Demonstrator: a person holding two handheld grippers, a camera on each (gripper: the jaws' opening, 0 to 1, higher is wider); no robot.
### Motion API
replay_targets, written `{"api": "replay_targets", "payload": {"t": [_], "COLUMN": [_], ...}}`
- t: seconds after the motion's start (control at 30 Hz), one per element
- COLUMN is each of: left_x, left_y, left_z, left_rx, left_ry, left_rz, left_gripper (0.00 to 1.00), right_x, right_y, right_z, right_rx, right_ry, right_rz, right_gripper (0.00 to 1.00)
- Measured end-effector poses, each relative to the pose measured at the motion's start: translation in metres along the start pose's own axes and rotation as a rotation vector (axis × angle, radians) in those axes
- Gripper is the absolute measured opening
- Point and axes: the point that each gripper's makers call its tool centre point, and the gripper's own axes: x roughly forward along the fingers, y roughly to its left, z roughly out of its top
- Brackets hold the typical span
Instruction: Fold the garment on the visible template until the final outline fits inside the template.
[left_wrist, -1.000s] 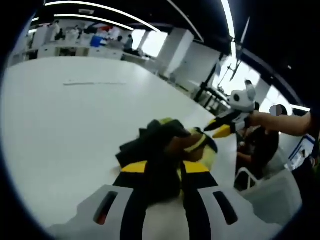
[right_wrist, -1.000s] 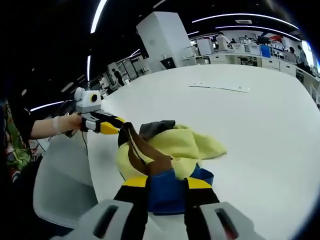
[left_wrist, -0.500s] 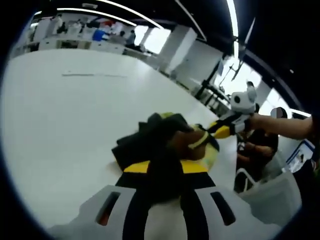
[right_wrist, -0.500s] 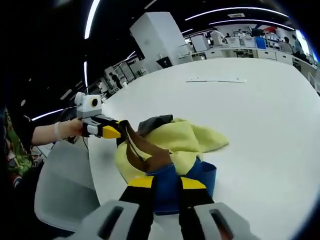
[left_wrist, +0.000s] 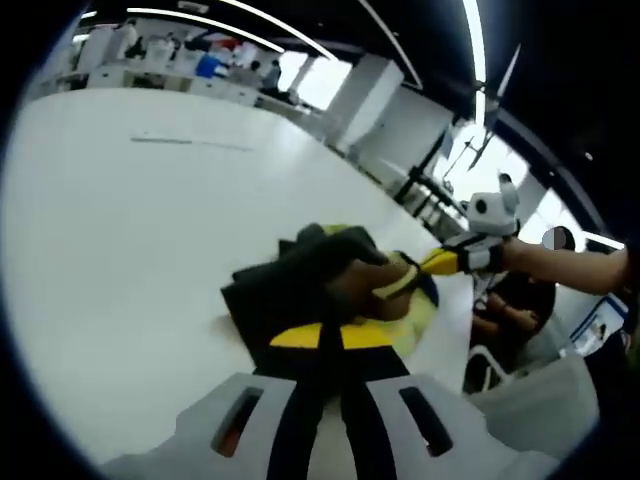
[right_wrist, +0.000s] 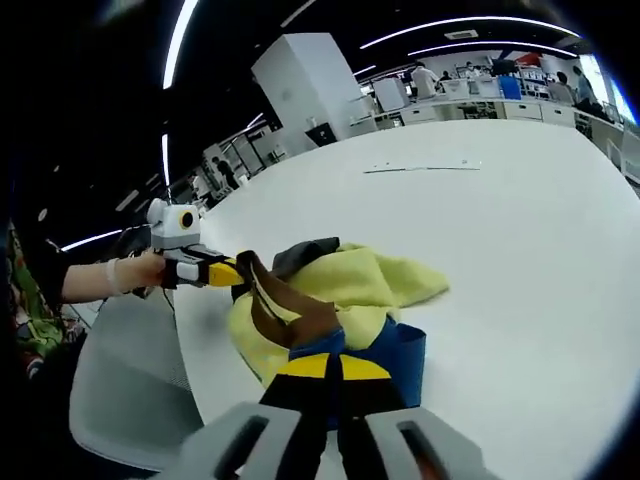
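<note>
Views face each other, seemingly close, sharing garment (left_wrist: 330, 280) on table (right_wrist: 520, 230).

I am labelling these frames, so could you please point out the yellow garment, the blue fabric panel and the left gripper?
Yellow cloth garment (right_wrist: 365, 282): right gripper view, on its upper yellow fold.
Blue fabric panel (right_wrist: 398, 355): right gripper view, on its right edge.
Left gripper (right_wrist: 238, 272): right gripper view, at the yellow jaw tips.

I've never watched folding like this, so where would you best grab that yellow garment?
Probably the loose yellow flap lying flat on the table, approached from the open far side. The rest of the garment is bunched, with both ends already pinched.
</note>
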Motion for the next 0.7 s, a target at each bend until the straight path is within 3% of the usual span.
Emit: {"api": "replay_targets", "payload": {"t": [0.43, 0.6, 0.7], "left_x": [-0.018, -0.032, -0.042], "left_y": [-0.010, -0.018, -0.022], "left_z": [0.011, 0.026, 0.044], "left_rx": [-0.006, 0.001, 0.006], "left_ry": [-0.042, -0.097, -0.157], "left_rz": [-0.006, -0.011, -0.018], "left_gripper": [0.00, 0.00, 0.00], "right_x": [-0.019, -0.031, -0.039], "right_y": [0.011, 0.021, 0.027], "right_z": [0.020, 0.040, 0.057], "right_rx": [-0.020, -0.061, -0.089], "right_ry": [-0.104, -0.170, -0.229], "right_rz": [-0.027, -0.038, -0.044], "right_gripper": [0.00, 0.00, 0.00]}}
